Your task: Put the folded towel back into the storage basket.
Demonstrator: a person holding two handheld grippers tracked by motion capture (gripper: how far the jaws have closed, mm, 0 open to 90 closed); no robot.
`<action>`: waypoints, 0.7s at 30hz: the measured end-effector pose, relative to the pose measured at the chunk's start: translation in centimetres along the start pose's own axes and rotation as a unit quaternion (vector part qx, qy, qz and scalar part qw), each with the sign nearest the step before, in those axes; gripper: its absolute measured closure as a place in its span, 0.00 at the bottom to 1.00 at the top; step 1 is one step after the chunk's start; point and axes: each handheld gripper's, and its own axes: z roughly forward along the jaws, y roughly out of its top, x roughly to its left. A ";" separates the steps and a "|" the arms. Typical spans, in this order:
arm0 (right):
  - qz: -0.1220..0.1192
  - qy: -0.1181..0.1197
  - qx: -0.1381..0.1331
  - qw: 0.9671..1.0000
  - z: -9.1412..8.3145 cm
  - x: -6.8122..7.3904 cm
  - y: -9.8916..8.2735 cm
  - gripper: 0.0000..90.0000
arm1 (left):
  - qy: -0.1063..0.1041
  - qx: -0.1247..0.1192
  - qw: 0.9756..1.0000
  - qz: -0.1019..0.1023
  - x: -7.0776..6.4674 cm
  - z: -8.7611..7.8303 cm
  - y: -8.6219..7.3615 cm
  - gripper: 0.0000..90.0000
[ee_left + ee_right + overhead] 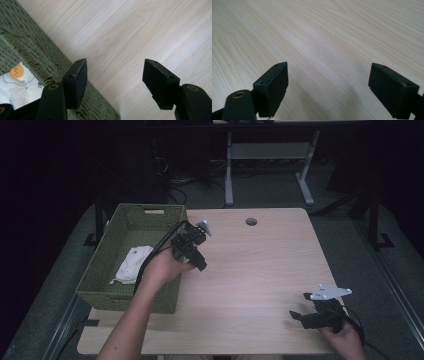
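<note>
White cloth (131, 265) with small printed marks lies crumpled inside the green woven basket (102, 251), toward its middle; in the left gripper view the same cloth (15, 86) shows an orange spot and thin drawn lines, sitting below the basket's rim (37, 53). Basket sits on the left end of the light wood table (260, 270), its near left corner hanging past the table edge. Left gripper (192, 252) is held by the left hand (162, 267) just over the basket's right wall, pointing toward the table side. Its jaws are spread wide with nothing between them; in its own view (115, 76) one jaw is over the basket rim, the other over bare wood. Cable runs from it back along the forearm. Right gripper (300, 307) is at the table's near right corner, held in the right hand (345, 340), grey plate on top, well apart from the basket. Its jaws are also spread wide and hold nothing; its own view (328, 83) has plain tabletop (319, 37) between them. Round hole (251, 221) in the table near the far edge.
</note>
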 end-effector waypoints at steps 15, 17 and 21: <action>-0.002 -0.001 -0.001 1.000 0.0 0.0 0.0 0.18 | -0.014 -0.003 1.000 0.008 -2.3 2.2 0.6 0.39; -0.003 -0.001 -0.001 1.000 0.0 0.1 0.0 0.18 | -0.013 -0.005 1.000 0.010 -2.5 2.5 0.7 0.40; -0.003 0.000 0.000 1.000 0.0 0.1 0.0 0.18 | -0.017 -0.012 1.000 0.005 -2.9 3.0 0.6 0.39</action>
